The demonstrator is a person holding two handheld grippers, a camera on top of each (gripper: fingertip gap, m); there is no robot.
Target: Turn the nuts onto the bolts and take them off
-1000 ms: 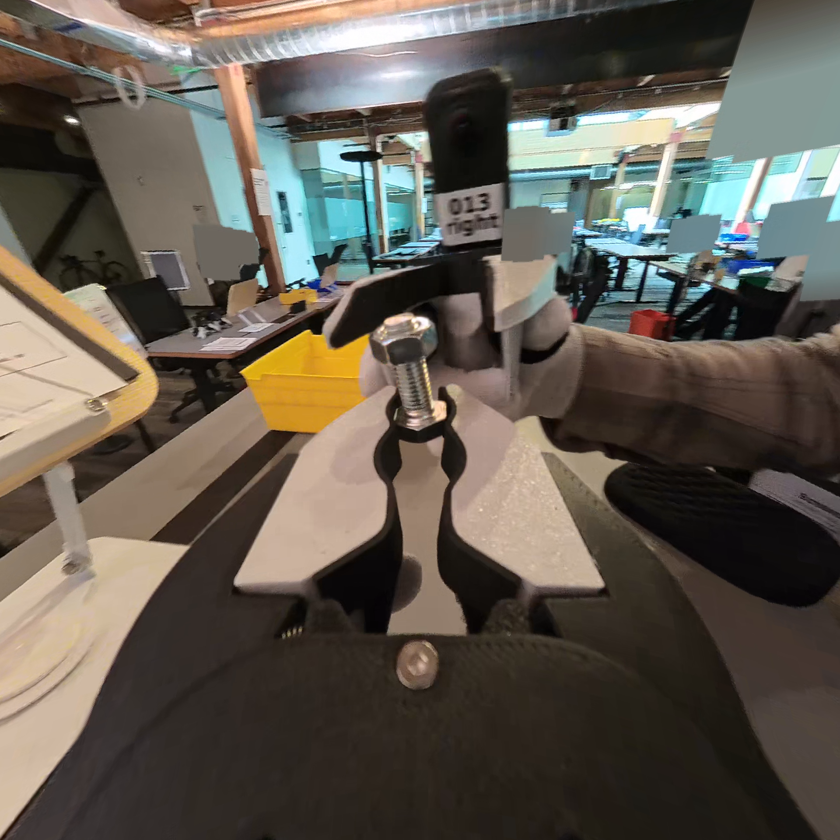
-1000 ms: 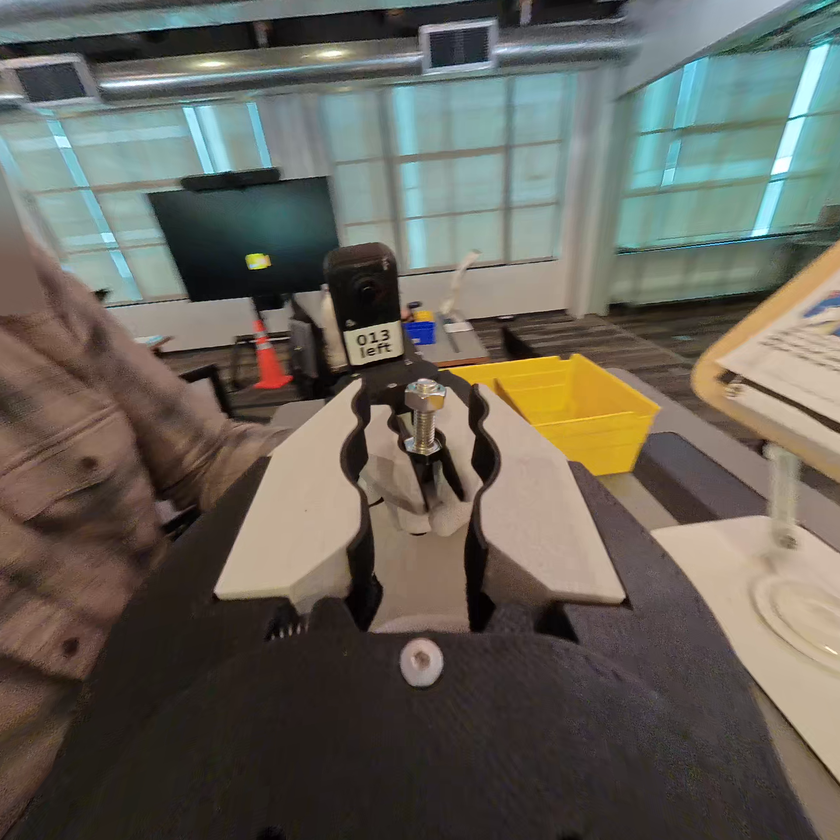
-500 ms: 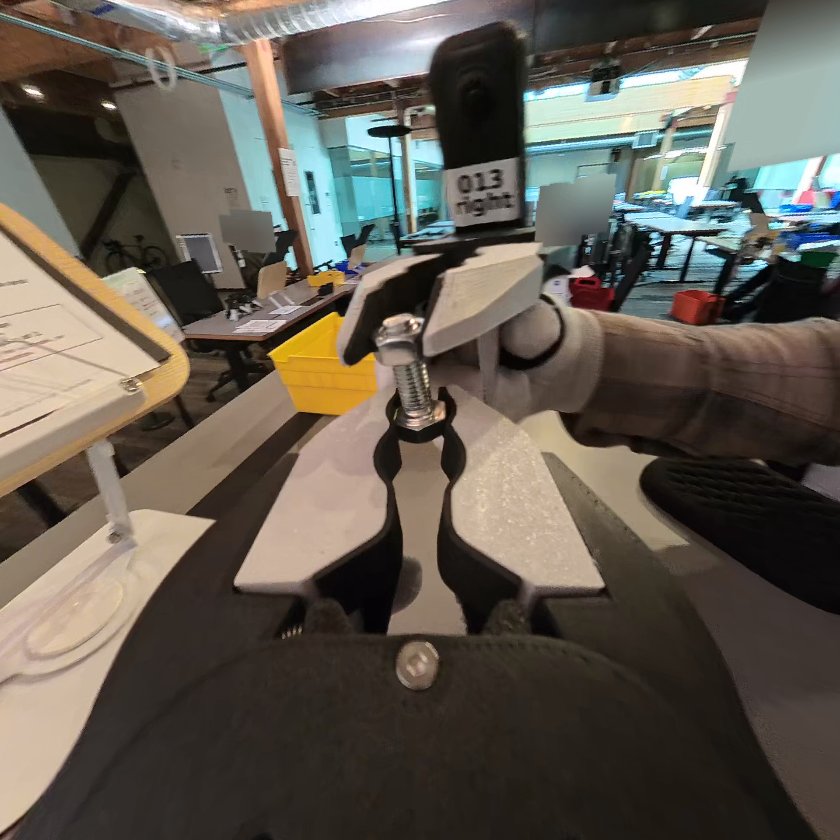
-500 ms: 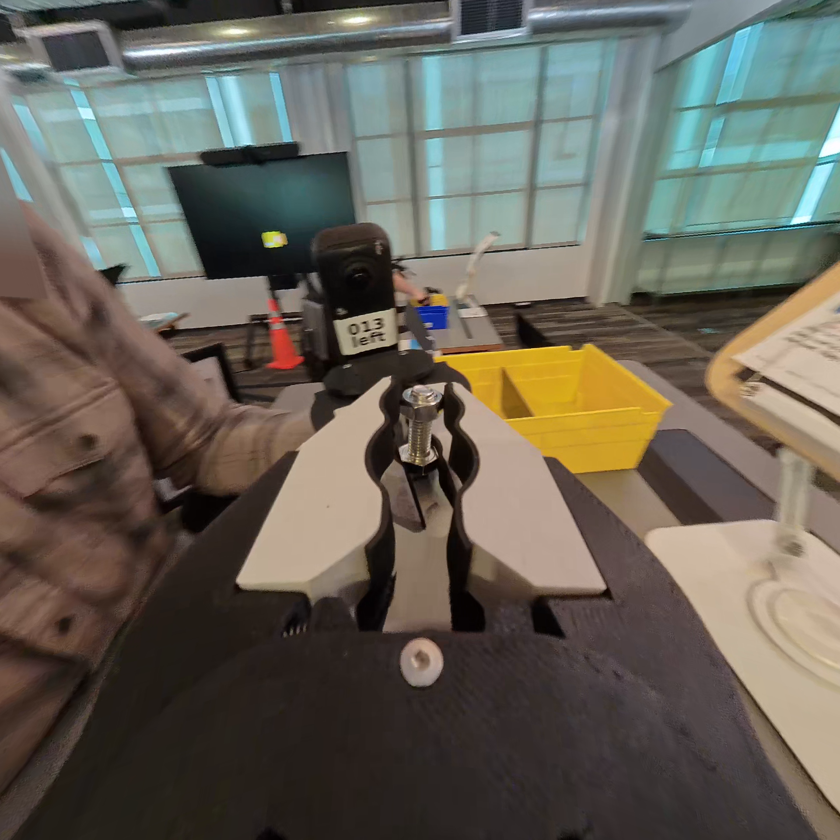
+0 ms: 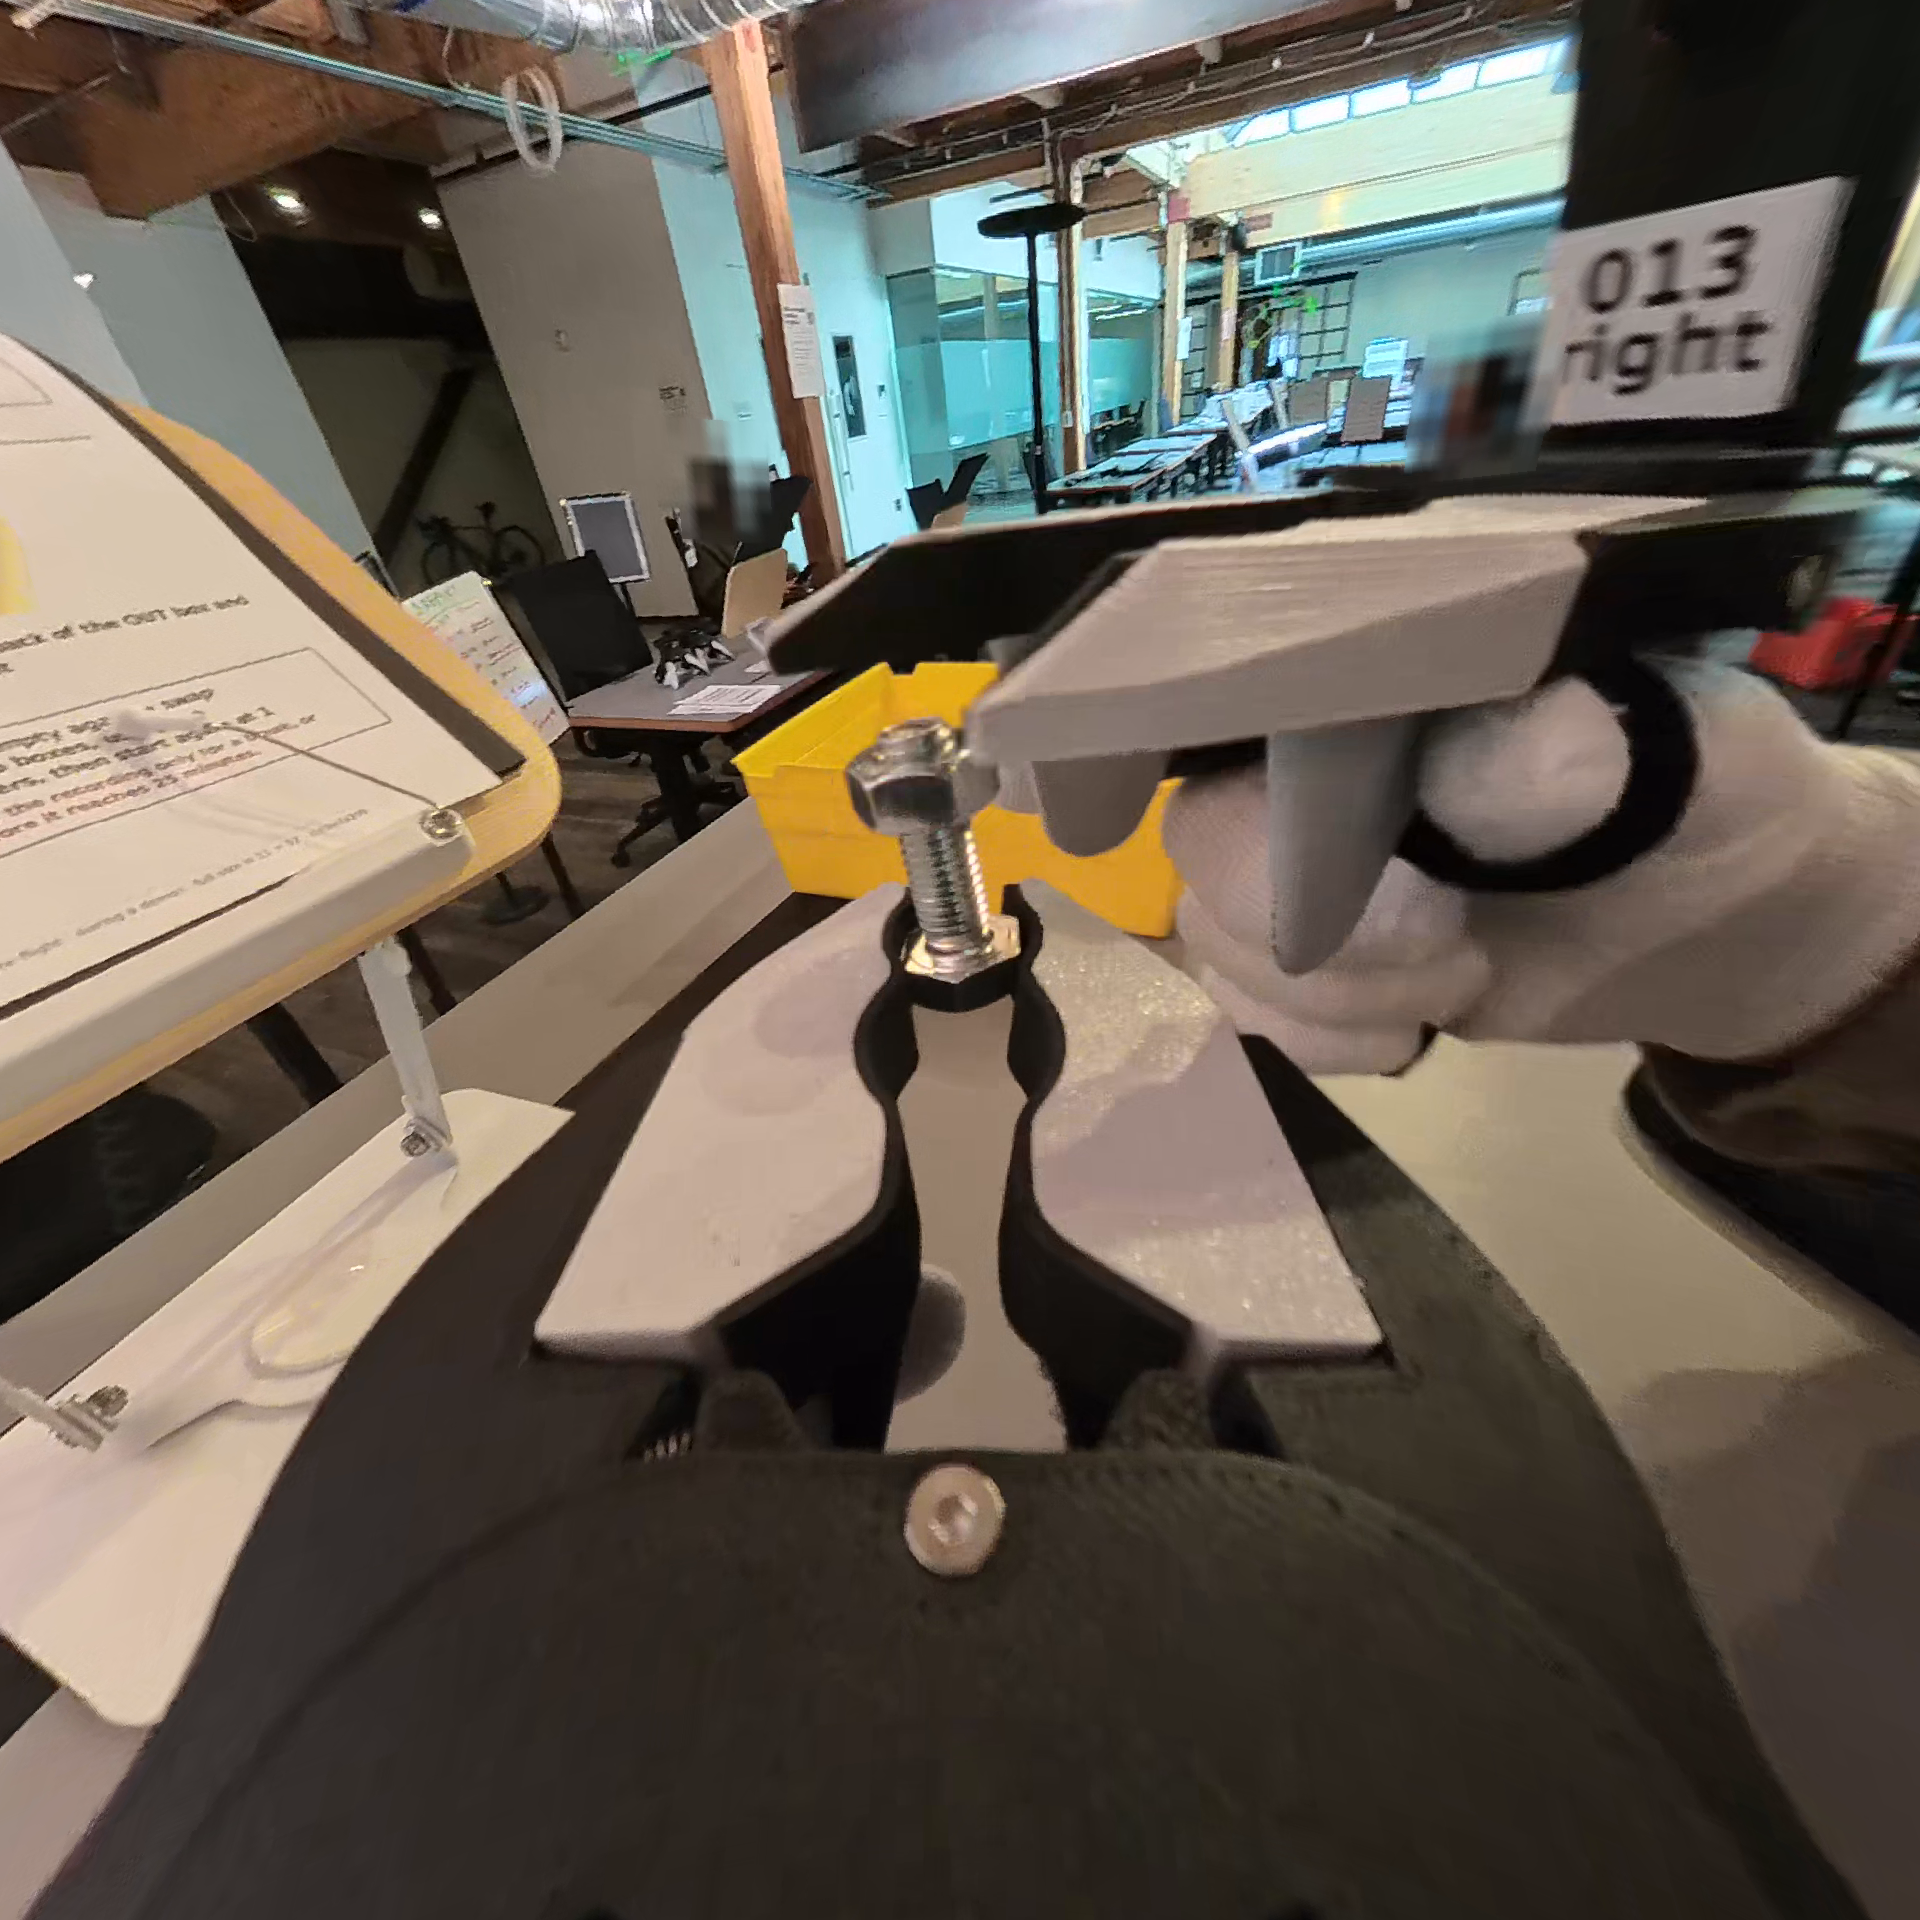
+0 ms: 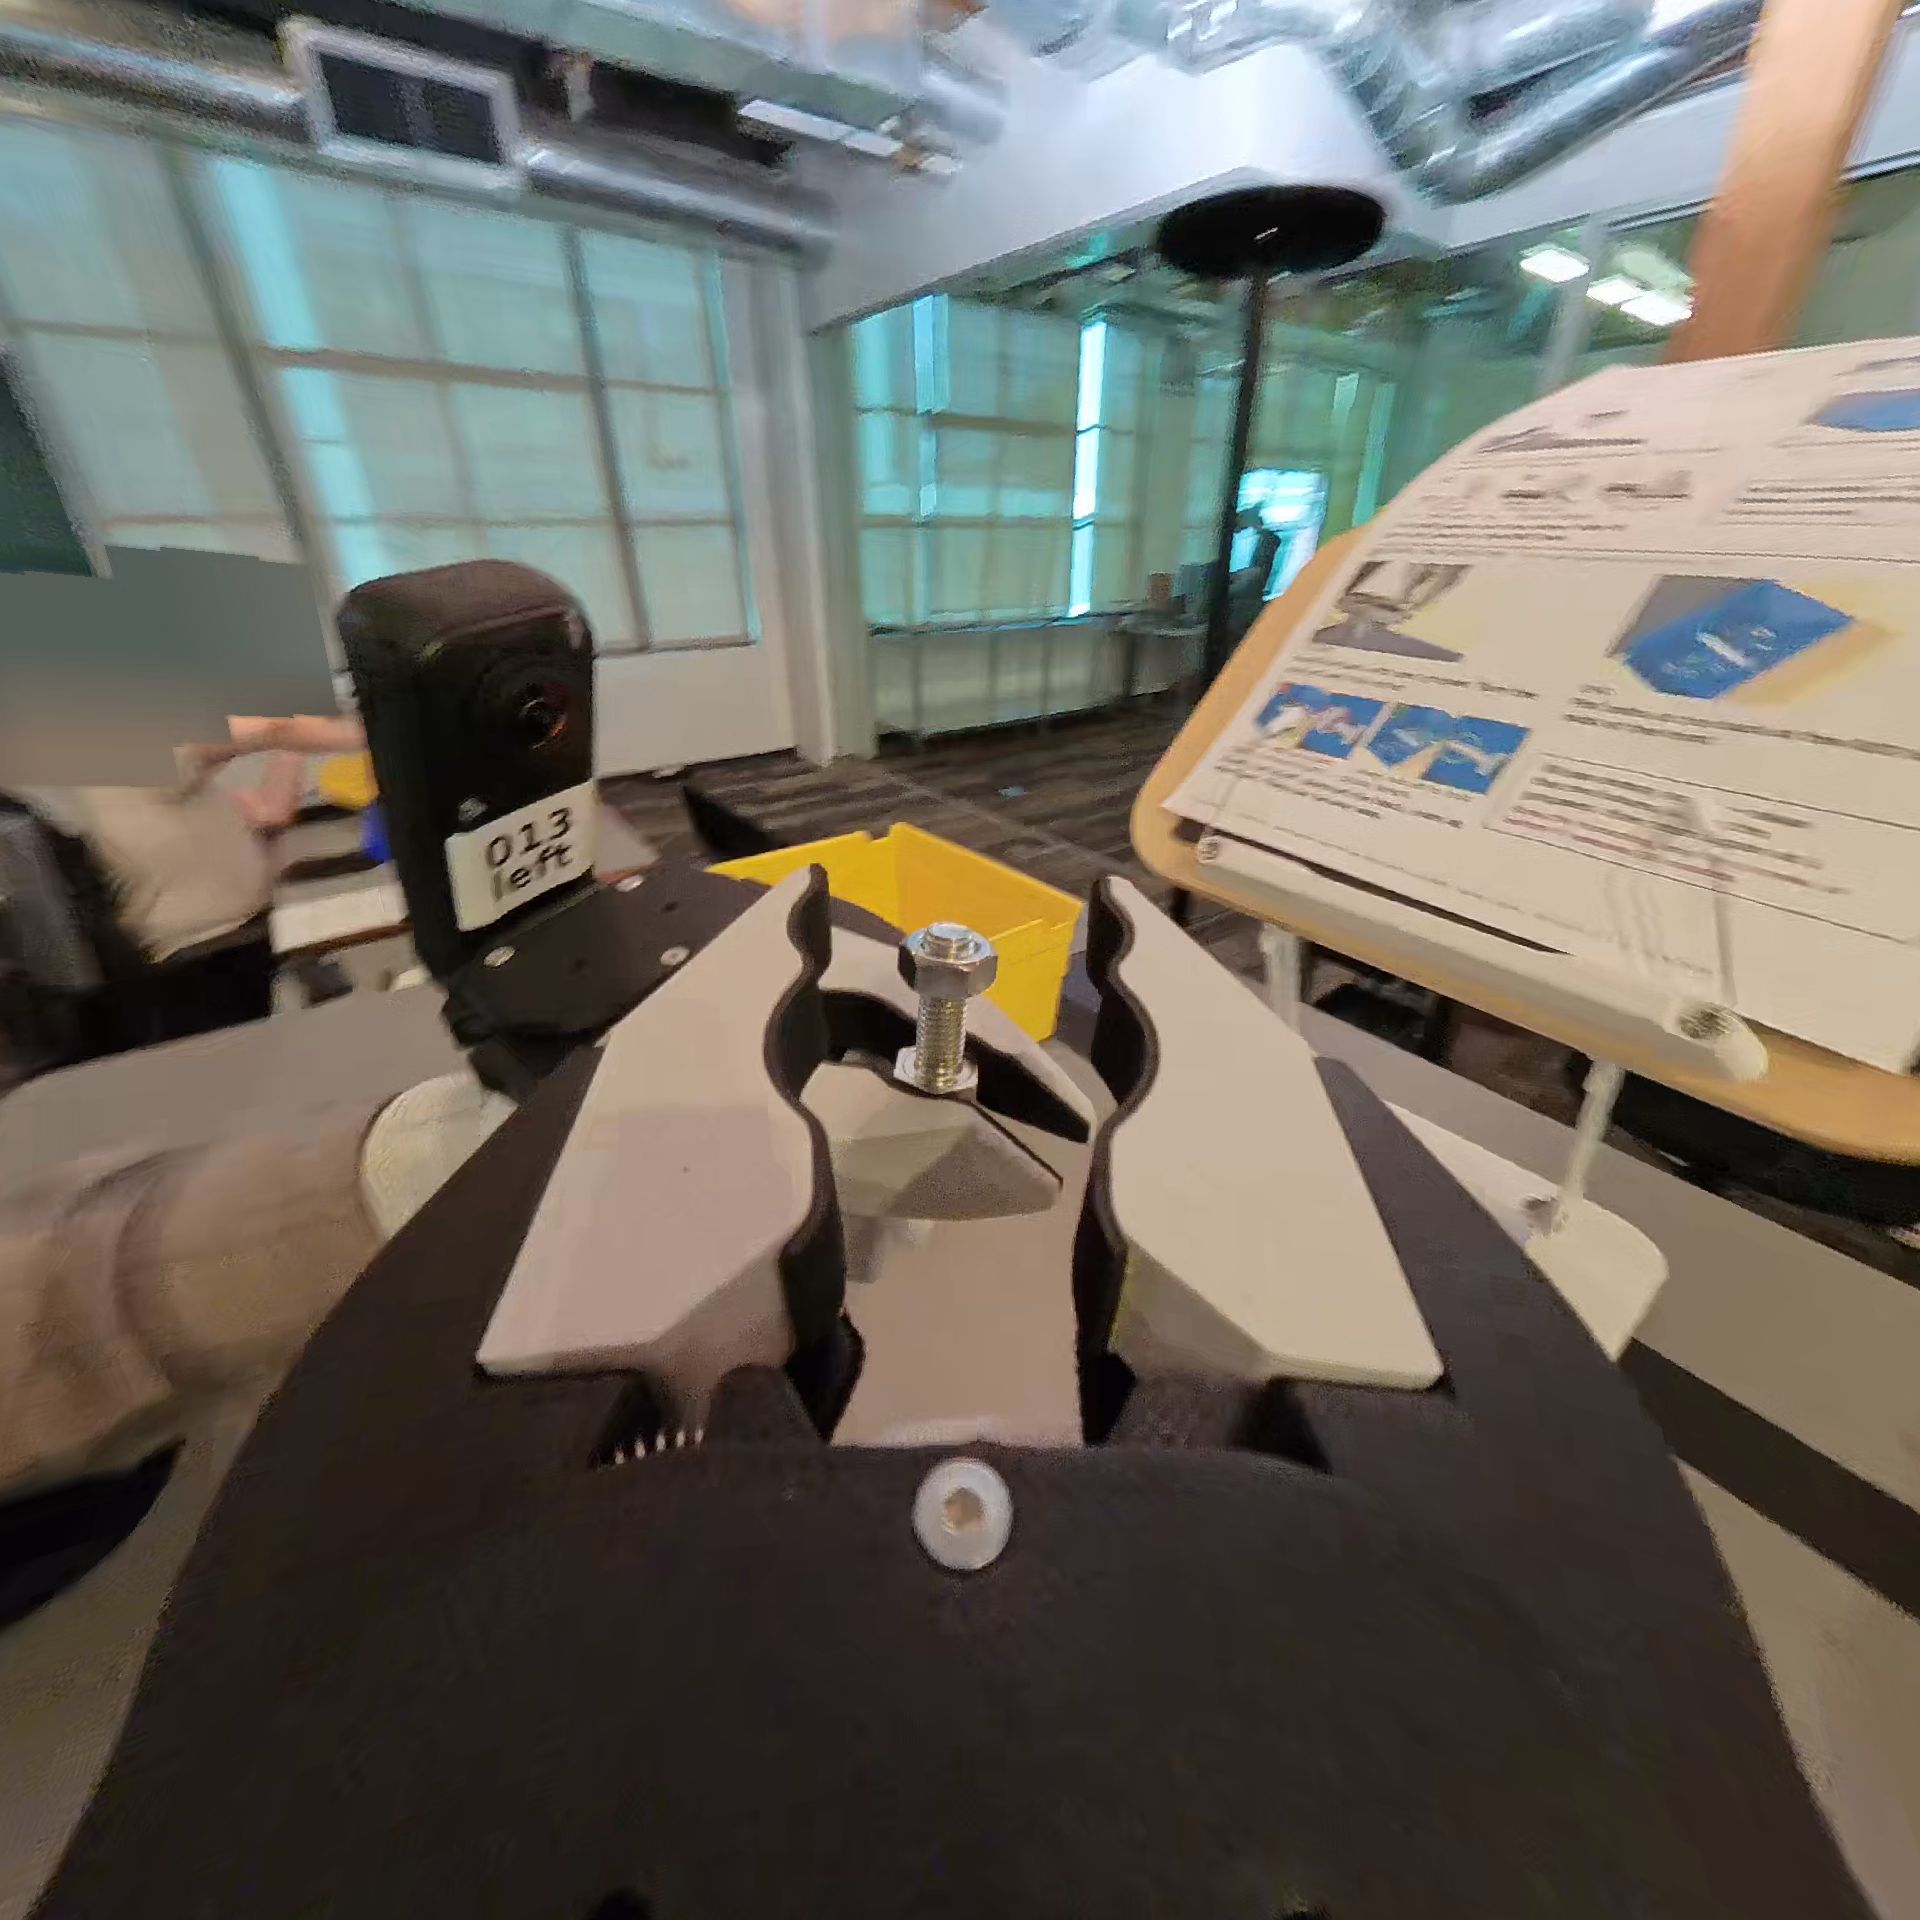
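Note:
A steel bolt (image 5: 940, 883) stands upright, with a hex nut (image 5: 902, 777) near its top end. My left gripper (image 5: 958, 935) is shut on the bolt's lower hex end. My right gripper (image 6: 956, 899) is open, one finger on each side of the nut (image 6: 947, 961) with gaps on both sides. In the left wrist view the right gripper (image 5: 883, 696) reaches in level from the right, held by a white-gloved hand (image 5: 1558, 914), and one grey fingertip sits right at the nut. The left gripper's fingers (image 6: 935, 1153) show below the bolt in the right wrist view.
A yellow bin (image 5: 821, 800) stands on the grey table just behind the bolt; it also shows in the right wrist view (image 6: 977, 883). A tilted wooden board with printed sheets (image 5: 208, 748) (image 6: 1558, 779) stands on a clear post with a white base (image 5: 260, 1351) beside the grippers. There is about 6 cm between the tips of the two grippers.
My right gripper narrowed around the nut half a second ago, then opened again and swung round to the bolt's right side. My left gripper kept hold of the bolt.

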